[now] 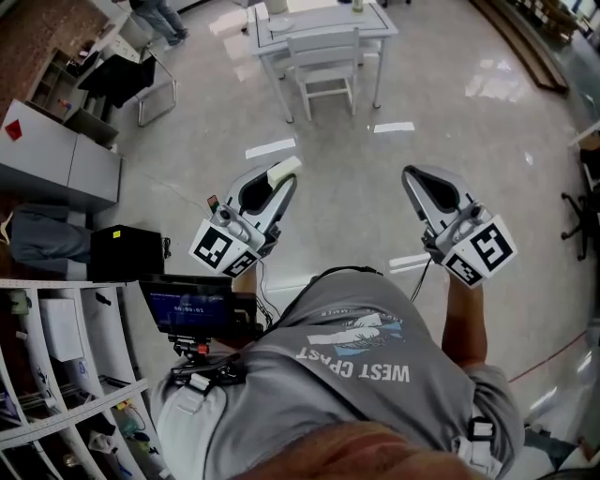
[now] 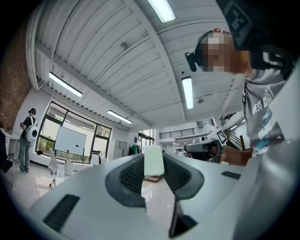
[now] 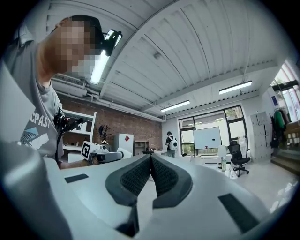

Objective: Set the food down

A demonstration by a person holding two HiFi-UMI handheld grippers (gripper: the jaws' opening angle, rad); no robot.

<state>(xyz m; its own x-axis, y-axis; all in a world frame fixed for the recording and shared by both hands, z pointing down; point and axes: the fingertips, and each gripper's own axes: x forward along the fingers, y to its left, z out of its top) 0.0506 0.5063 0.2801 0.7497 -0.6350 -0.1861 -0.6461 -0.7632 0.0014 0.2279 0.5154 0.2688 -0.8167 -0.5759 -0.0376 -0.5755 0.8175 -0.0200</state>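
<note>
A pale, whitish-green block of food (image 1: 282, 172) sticks out of my left gripper (image 1: 278, 182), which is shut on it and held up over the floor. In the left gripper view the same food block (image 2: 153, 161) stands upright between the dark ribbed pads (image 2: 131, 174). My right gripper (image 1: 418, 178) is held level with the left one; in the right gripper view its jaws (image 3: 151, 161) meet at the tips with nothing between them. Both grippers point outward over open floor, away from any surface.
A white table (image 1: 323, 23) with a white chair (image 1: 325, 70) stands ahead across the glossy floor. Grey cabinets (image 1: 56, 155) and a black chair (image 1: 131, 80) are at the left, white shelving (image 1: 56, 375) at the lower left. A person (image 3: 172, 142) stands far off by the windows.
</note>
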